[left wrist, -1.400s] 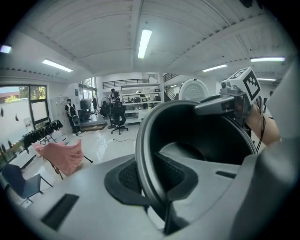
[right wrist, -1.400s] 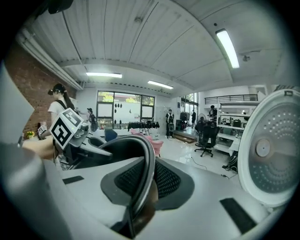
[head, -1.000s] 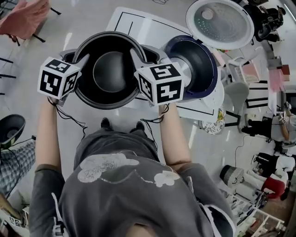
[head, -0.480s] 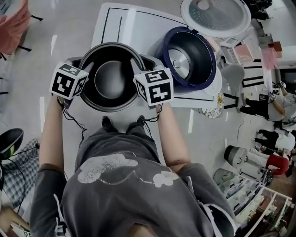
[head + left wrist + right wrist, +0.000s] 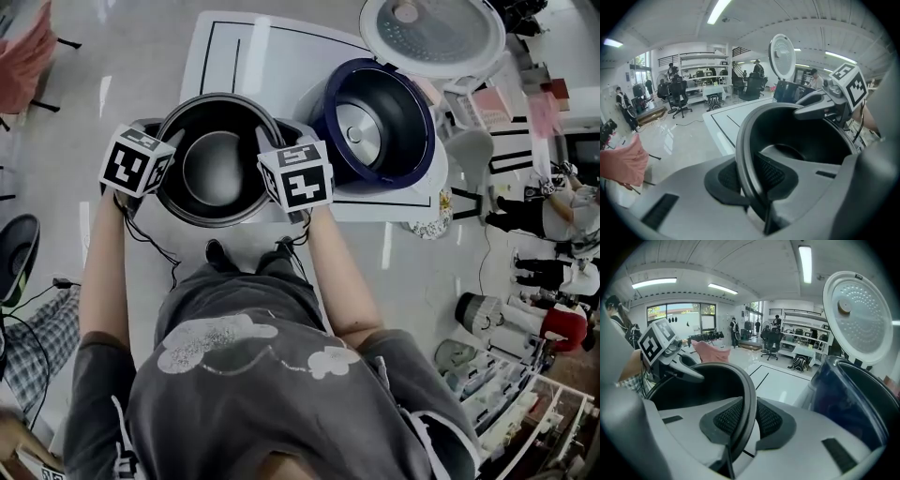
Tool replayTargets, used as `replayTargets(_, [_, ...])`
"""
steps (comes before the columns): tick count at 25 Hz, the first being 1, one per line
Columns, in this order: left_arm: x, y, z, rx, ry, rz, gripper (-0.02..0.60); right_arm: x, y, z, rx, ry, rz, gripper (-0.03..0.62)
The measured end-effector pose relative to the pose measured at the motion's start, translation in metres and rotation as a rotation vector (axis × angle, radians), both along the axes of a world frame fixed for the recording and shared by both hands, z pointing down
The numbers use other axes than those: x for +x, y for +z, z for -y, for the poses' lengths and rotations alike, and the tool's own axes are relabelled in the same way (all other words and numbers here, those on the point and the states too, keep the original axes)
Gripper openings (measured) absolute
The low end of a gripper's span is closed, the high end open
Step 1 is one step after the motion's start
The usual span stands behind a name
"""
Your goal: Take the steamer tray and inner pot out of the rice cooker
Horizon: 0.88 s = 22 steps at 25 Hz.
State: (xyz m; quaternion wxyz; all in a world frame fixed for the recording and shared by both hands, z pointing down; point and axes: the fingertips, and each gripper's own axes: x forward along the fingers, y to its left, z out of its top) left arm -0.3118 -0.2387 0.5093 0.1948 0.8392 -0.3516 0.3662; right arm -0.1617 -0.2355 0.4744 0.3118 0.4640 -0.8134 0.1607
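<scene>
The black inner pot (image 5: 217,169) hangs between my two grippers above the white table (image 5: 272,56), just left of the rice cooker. My left gripper (image 5: 161,148) is shut on the pot's left rim, and its pads (image 5: 729,176) clamp the rim's edge (image 5: 745,154). On the opposite rim my right gripper (image 5: 269,145) is shut too, the rim (image 5: 749,394) pinched between its pads (image 5: 768,420). The dark blue rice cooker (image 5: 375,122) stands open without the pot, its lid (image 5: 431,33) raised. No steamer tray shows.
The cooker body (image 5: 853,394) sits close on the right of the pot, its lid (image 5: 858,317) upright behind. Black lines mark the table top (image 5: 724,117). Office chairs, shelves and people stand on the floor around the table.
Both grippers have sunk toward the table with the pot held between them. The pot now sits lower and slightly nearer the table's left part.
</scene>
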Motion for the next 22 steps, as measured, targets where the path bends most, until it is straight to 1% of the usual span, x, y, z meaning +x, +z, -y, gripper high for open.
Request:
replayTargets(6, [0.004, 0.001, 0.003, -0.020, 0.033, 0.002, 0.069, 0.005, 0.008, -0.003, -0.020, 0.044, 0.005, 0.103])
replayTargets(12, [0.010, -0.005, 0.008, -0.013, 0.076, 0.019, 0.072, 0.009, 0.014, -0.009, -0.034, 0.087, 0.014, 0.117])
replayTargets(13, [0.010, -0.005, 0.008, -0.012, 0.075, 0.019, 0.072, 0.009, 0.015, -0.011, -0.042, 0.094, 0.029, 0.128])
replayTargets(15, [0.010, -0.003, 0.008, -0.018, 0.060, 0.003, 0.074, 0.010, 0.015, -0.015, -0.054, 0.109, 0.071, 0.170])
replayTargets(17, [0.010, -0.004, 0.008, -0.018, 0.041, -0.024, 0.081, 0.013, 0.014, -0.019, -0.053, 0.120, 0.090, 0.178])
replayTargets(18, [0.009, -0.004, 0.009, -0.011, 0.029, -0.034, 0.093, 0.014, 0.013, -0.022, -0.050, 0.123, 0.090, 0.184])
replayTargets(19, [0.007, -0.006, 0.009, -0.001, 0.016, -0.040, 0.130, 0.016, 0.011, -0.023, -0.045, 0.126, 0.091, 0.193])
replayTargets(20, [0.005, -0.007, 0.010, 0.013, 0.005, -0.045, 0.185, 0.016, 0.009, -0.025, -0.038, 0.131, 0.094, 0.201])
replayTargets(21, [0.004, -0.010, 0.011, 0.030, -0.004, -0.051, 0.225, 0.017, 0.006, -0.027, -0.029, 0.137, 0.102, 0.207])
replayTargets(22, [0.003, -0.013, 0.011, 0.049, -0.012, -0.058, 0.251, 0.017, 0.003, -0.029, -0.018, 0.144, 0.112, 0.213])
